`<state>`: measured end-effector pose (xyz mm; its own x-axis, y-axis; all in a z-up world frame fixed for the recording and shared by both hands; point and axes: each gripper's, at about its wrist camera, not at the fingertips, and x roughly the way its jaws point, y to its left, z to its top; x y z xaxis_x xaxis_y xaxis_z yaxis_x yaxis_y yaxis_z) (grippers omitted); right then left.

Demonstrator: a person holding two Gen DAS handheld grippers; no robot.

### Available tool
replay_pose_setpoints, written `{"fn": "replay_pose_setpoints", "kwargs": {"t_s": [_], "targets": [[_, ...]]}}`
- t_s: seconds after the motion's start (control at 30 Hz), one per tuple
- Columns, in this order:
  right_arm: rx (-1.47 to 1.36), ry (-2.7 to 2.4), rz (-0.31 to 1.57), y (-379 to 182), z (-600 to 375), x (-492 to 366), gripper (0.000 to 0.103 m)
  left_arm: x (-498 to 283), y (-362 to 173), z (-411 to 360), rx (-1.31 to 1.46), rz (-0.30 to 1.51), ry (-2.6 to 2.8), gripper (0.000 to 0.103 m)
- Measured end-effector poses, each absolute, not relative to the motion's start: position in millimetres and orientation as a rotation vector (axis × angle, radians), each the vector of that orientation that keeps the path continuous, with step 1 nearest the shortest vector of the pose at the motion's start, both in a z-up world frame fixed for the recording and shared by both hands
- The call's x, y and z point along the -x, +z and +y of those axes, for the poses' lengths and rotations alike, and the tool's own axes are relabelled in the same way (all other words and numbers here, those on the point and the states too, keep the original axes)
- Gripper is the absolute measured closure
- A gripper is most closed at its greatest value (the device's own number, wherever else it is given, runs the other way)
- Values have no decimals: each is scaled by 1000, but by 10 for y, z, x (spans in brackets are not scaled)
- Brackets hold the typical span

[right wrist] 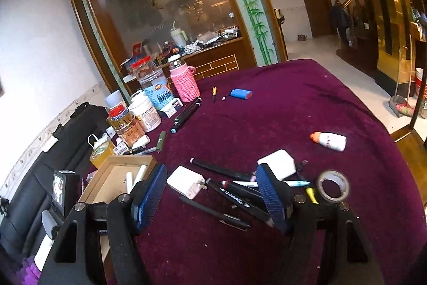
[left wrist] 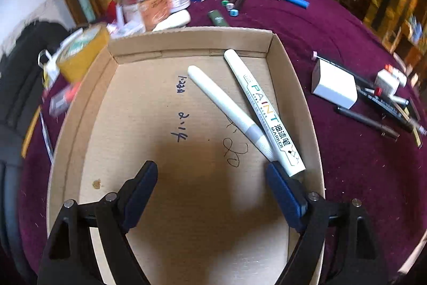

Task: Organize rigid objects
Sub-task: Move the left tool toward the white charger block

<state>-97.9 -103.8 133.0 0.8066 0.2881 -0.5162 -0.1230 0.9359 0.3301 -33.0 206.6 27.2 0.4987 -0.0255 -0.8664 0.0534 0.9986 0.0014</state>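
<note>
Hovering over the cardboard box, my left gripper stands wide apart and empty, its right pad just beside the crossed ends of the paint marker and the plain white marker lying inside. My right gripper also gapes, holding nothing, above the black pens and white charger on the purple cloth.

Left gripper hangs over the cardboard box, fingers spread wide, nothing btwn them. Two white markers in the box, crossed: the paint marker w/ its end just beside the right finger, the plain marker under it. White charger and black pens lie on the purple surface, right of the fingers.
</note>
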Motion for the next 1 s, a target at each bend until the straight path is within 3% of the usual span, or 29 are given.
{"fn": "replay_pose_setpoints", "kwargs": {"t_s": [0.37, 0.53, 0.57, 0.63, 0.67, 0.77, 0.83, 1.0], "targets": [[-289, 144, 601, 1303, -1546, 1354, 29, 261, 291, 2159, 51, 1109, -123, 20], [-235, 78, 566, 1401, -1704, 1459, 29, 361, 654, 2198, 114, 973, -181, 20], [-225, 64, 544, 1429, -1731, 1496, 27, 450, 802, 2199, 133, 914, -188, 20], [-202, 32, 479, 1505, -1782, 1564, 12, 632, 1067, 2156, 136, 810, -204, 20], [-199, 20, 458, 1520, -1797, 1571, 0, 785, 1253, 2092, 127, 730, -217, 18], [-214, -18, 444, 1469, -1895, 1451, 0, 1056, 1545, 1963, 174, 590, -302, 0], [-234, -18, 508, 1324, -1963, 1245, 0, 1123, 1605, 1851, 225, 560, -376, 0], [-288, -21, 603, 987, -2093, 790, 0, 1073, 1361, 1367, 234, 693, -399, 0]]}}
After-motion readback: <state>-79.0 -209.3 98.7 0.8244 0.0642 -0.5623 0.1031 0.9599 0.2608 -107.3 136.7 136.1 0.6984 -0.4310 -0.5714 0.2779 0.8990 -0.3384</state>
